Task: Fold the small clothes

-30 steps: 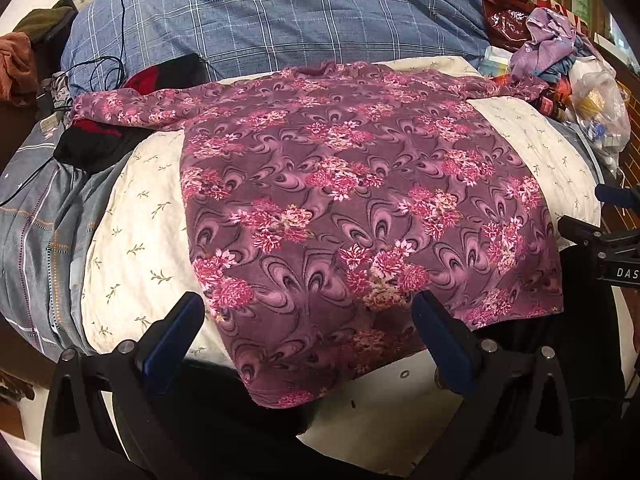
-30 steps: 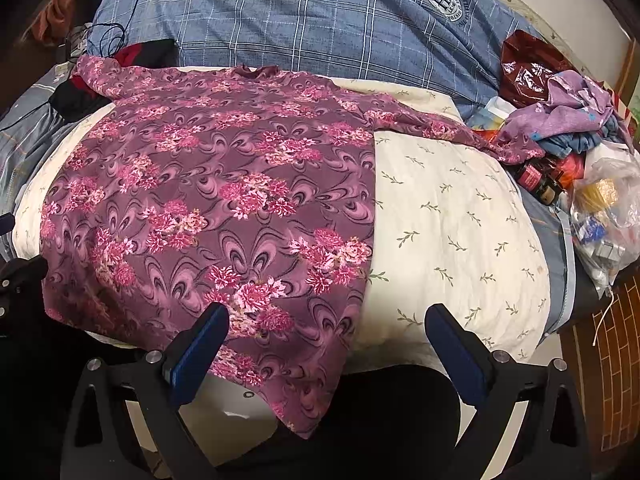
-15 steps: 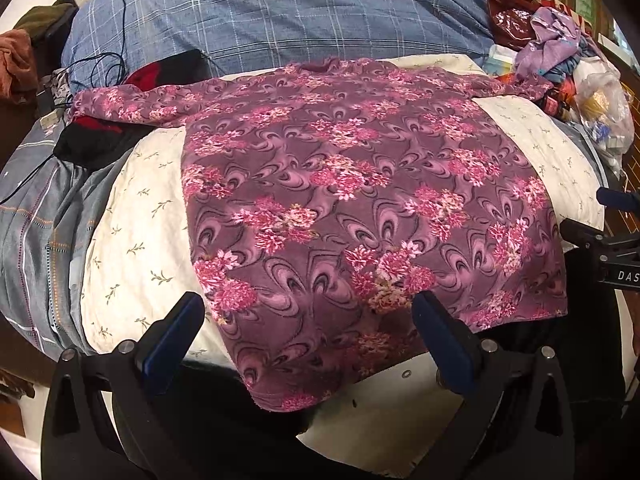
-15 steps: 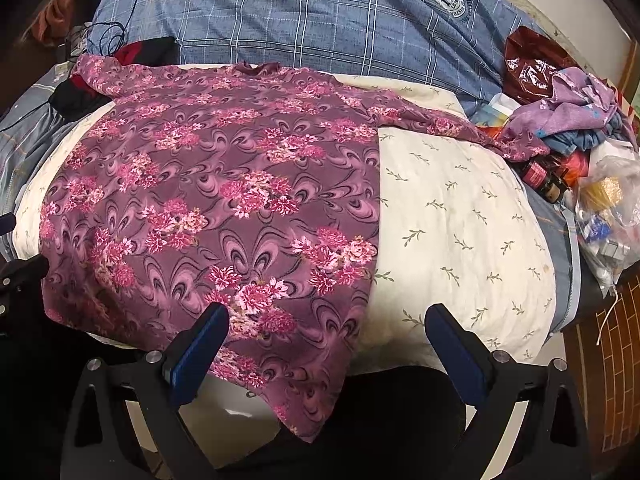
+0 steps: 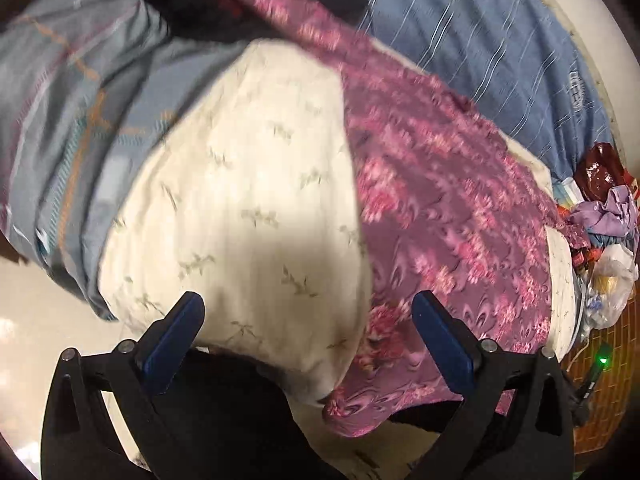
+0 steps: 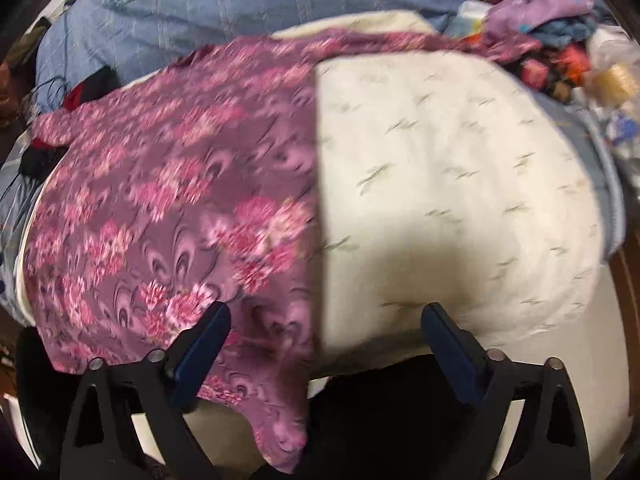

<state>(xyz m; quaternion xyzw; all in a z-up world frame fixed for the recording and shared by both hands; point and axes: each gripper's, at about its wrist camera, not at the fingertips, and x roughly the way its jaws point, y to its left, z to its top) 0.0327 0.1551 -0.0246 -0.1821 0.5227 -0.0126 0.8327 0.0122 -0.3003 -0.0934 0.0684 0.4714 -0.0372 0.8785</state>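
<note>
Spreading wide over the cream leaf-print cushion (image 5: 248, 200), the purple floral top (image 5: 452, 216) lies flat on its back half, with its hem drooping off the near edge of the cushion in both views. Motion blur smears much of both views, so fine detail is lost.

Left gripper (image 5: 308, 340): jaws parted wide, nothing between the blue pads, poised over bare cushion with the garment's left side edge just to its right. Right gripper (image 6: 326, 344): also released and empty, straddling the garment's right side edge where fabric meets cushion.

This cloth looks thin, light and drapey, a slick printed knit or satin with swirls and pink flower clusters; I judge it will slide easily on the cushion and sag the instant it is lifted. Best holds, to my eye, are the hem corners hanging at the front, or the side seams, pinched through both layers so the top moves as one sheet. One sleeve trails toward the upper left, over dark clothes; the other runs right toward a heap of laundry and bags (image 5: 604, 220). A blue plaid blanket (image 6: 248, 12) lies behind.
</note>
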